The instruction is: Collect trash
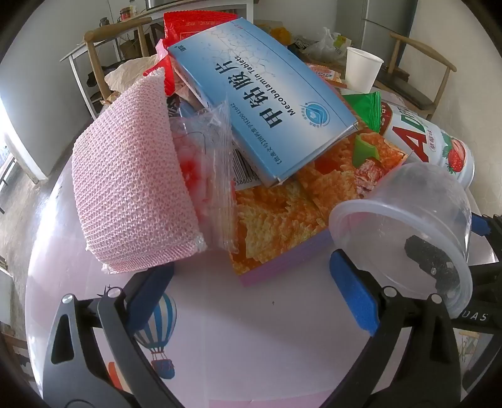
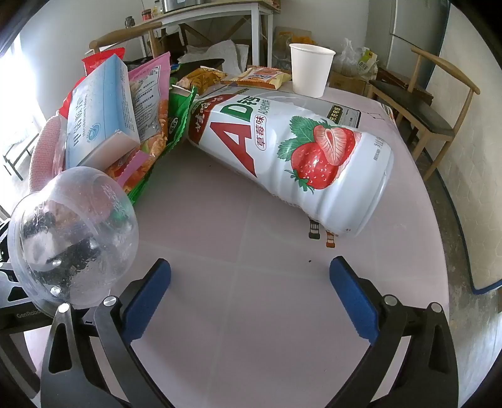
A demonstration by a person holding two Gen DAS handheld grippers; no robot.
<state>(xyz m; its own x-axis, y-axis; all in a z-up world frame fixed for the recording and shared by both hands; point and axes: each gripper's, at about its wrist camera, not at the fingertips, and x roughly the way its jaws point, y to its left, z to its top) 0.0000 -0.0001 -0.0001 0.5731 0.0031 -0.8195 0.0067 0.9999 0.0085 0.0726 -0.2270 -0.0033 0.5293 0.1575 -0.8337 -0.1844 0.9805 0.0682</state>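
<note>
A heap of trash lies on the pale pink table [image 1: 251,329]. A pink mesh sponge [image 1: 131,188] leans at the left beside a clear plastic wrapper [image 1: 207,157]. A blue tablet box [image 1: 263,94] rests on an orange snack bag [image 1: 282,213]. A clear plastic cup [image 1: 404,226] lies on its side to the right. My left gripper [image 1: 251,282] hovers open just in front of the heap, nothing between its pads. In the right wrist view a white strawberry drink bottle [image 2: 298,150] lies on its side, the clear cup [image 2: 72,235] at the left. My right gripper [image 2: 251,282] is open and holds nothing.
A white paper cup [image 2: 309,69] stands upright at the table's far side, next to small snack packets [image 2: 260,77]. Wooden chairs [image 2: 420,106] stand around the table, with a white side table [image 2: 204,15] and a fridge behind.
</note>
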